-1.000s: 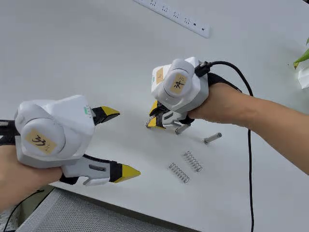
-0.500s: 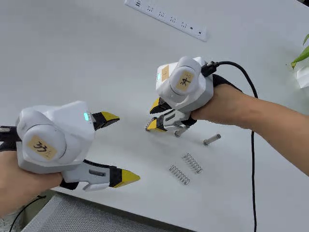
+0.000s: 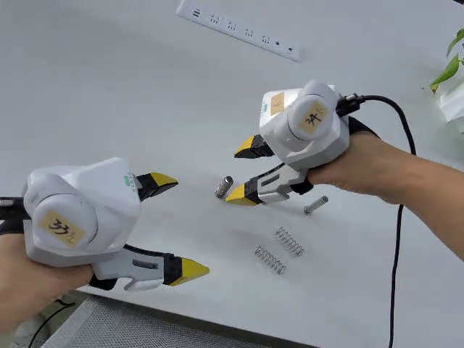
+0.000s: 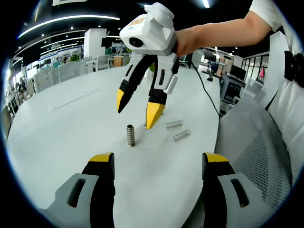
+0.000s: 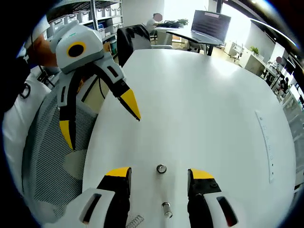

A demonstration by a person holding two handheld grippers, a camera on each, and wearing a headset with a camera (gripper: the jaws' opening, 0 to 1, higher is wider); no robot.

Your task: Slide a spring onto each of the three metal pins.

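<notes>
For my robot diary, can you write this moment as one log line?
left gripper: open | right gripper: open, above upright spring-wrapped silver metal pin | two silver coil springs: loose on white table

Two pins showed: upright pin (image 3: 224, 187), lying pin (image 3: 316, 205). Three springs: loose spring (image 3: 289, 241), second loose spring (image 3: 269, 259), one on upright pin. Two grippers: left gripper (image 3: 190, 225), right gripper (image 3: 233, 175). One power strip (image 3: 239, 29).

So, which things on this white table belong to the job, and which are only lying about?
Job:
upright grey metal pin
lying grey metal pin
nearer coiled steel spring
farther coiled steel spring

Lying about:
white power strip
green plant leaves
</notes>
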